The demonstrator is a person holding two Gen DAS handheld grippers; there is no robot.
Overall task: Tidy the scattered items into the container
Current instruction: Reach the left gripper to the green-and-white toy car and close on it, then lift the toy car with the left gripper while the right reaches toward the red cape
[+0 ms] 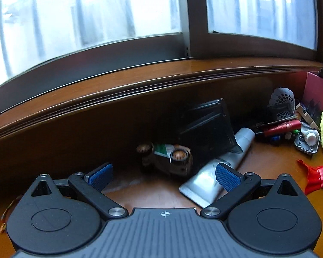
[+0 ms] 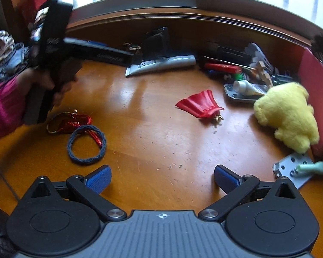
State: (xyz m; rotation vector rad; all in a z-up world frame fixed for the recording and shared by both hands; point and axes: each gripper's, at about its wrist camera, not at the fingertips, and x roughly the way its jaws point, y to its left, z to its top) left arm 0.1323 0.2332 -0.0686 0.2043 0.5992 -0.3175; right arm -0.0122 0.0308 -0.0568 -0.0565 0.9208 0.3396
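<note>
Lying scattered on the wooden table (image 2: 152, 129): red fan-shaped piece (image 2: 199, 105), mid-table, apart from the rest; yellow plush toy (image 2: 287, 114) at the right, touching the pink container (image 2: 316, 94) that stands at the table's right edge by the wall. Beside the plush, a grey tray-like plate (image 2: 232, 93) carrying a small white tube (image 2: 246, 87), with a red marker-like stick (image 2: 221, 67) and a shuttlecock (image 2: 257, 53) in the clutter behind. Silver tube (image 2: 161, 64), flat along the back wall; a dark boxy item (image 1: 206, 126) leans over it in the left wrist view, with a small brown toy (image 1: 168, 155) just beside, too blurred to identify. Near left: blue hair tie (image 2: 87, 144) overlapping a red cord ornament (image 2: 69, 123). Near right: grey perforated plate (image 2: 290, 168) with a pale green object resting on it.

Left gripper (image 1: 163, 175): jaws spread wide, nothing between, aimed at the silver tube's flat end. Seen from the right wrist, it is held by a hand (image 2: 43, 81) in a pink sleeve (image 2: 2, 107).

Right gripper (image 2: 162, 175): jaws parted, empty, above bare tabletop.
</note>
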